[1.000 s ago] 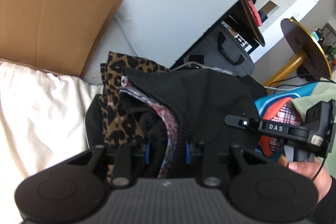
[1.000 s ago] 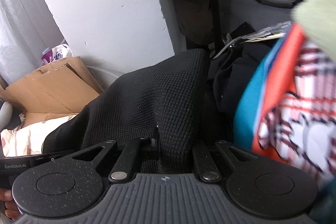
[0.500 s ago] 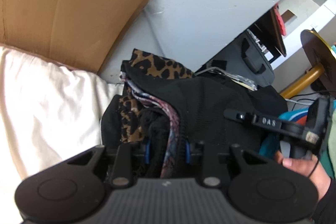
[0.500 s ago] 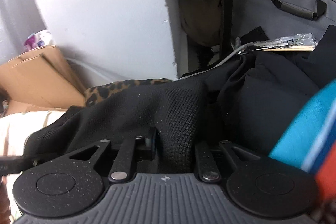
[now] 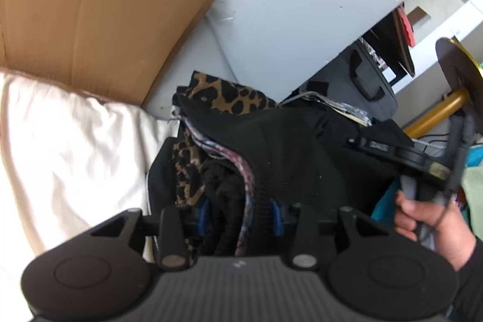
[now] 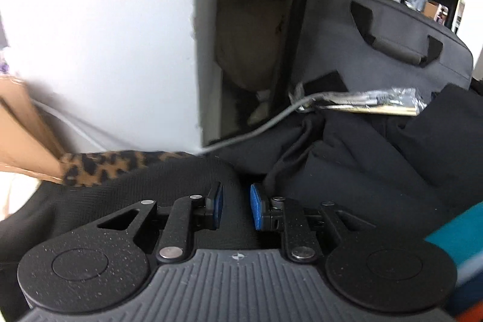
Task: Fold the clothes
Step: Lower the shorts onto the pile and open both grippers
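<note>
A: Okay, quick one. Where are we with the black knit garment?

B: It lies draped over the clothes heap, on top of the leopard-print piece, just beside the cream bedding. Our left gripper has a thick bunch of layers between its blue pads, knit edge plus a patterned fabric; its jaws have just been opening, and we can't tell if the pads press on anything.

A: And the right gripper?

B: Narrow gap, pads clear, nothing pinched. It hovers right over the knit; its jaws have just been opening too.

A: Handling?

B: We judge it soft, light, floppy, a bit stretchy. It'll sag wherever we don't support it, and the knit clings to the pieces underneath.

A: Where do we take hold?

B: On the ribbed hem edge, one layer only, two corners well apart. Otherwise we drag the leopard piece along.
</note>
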The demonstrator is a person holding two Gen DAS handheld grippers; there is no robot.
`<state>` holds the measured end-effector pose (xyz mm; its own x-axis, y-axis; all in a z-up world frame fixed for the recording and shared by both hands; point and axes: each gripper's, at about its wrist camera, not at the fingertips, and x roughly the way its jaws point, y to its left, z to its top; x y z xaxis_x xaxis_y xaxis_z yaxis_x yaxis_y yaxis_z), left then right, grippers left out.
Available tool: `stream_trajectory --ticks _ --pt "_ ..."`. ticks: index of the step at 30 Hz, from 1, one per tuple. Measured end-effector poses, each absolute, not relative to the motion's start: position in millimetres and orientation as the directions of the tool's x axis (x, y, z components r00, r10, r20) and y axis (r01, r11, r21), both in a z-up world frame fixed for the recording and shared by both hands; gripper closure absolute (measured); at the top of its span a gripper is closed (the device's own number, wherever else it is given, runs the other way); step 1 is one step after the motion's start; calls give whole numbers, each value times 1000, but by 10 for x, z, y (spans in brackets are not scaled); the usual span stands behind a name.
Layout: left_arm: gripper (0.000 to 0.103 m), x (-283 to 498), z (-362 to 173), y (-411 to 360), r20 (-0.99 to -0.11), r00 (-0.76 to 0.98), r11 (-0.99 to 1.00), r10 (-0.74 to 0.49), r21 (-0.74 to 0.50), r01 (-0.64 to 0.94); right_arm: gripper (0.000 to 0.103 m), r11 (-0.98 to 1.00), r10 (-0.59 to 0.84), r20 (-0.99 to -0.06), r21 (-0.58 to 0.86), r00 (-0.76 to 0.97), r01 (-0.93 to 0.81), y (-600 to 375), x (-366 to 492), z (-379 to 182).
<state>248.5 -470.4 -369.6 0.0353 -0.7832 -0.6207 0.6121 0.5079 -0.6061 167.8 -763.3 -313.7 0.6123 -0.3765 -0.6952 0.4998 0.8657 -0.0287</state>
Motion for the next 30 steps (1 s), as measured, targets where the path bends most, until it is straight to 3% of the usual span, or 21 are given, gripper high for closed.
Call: stream_trajectory --ticks 12,16,21,27,30 --pt "56 2610 -3782 -4787 -619 49 542 -784 -643 541 82 921 -253 -712 29 655 388 -6975 909 -3350" --pt "64 2615 -3770 -4792 -607 69 535 -792 -633 559 82 929 -242 -741 10 627 371 -6852 823 -3550" --pt "64 2605 -3641 -4738 -622 76 529 -780 -589 611 81 918 -241 -748 32 618 396 -6860 734 -3678" --pt "60 2637 -3464 -4650 -631 96 536 -770 -559 632 81 900 -241 -736 73 633 429 -6875 657 -3638" --pt "45 2660 -3421 -4662 -631 109 542 -768 -549 636 81 891 -242 -719 101 652 442 -6866 637 -3581"
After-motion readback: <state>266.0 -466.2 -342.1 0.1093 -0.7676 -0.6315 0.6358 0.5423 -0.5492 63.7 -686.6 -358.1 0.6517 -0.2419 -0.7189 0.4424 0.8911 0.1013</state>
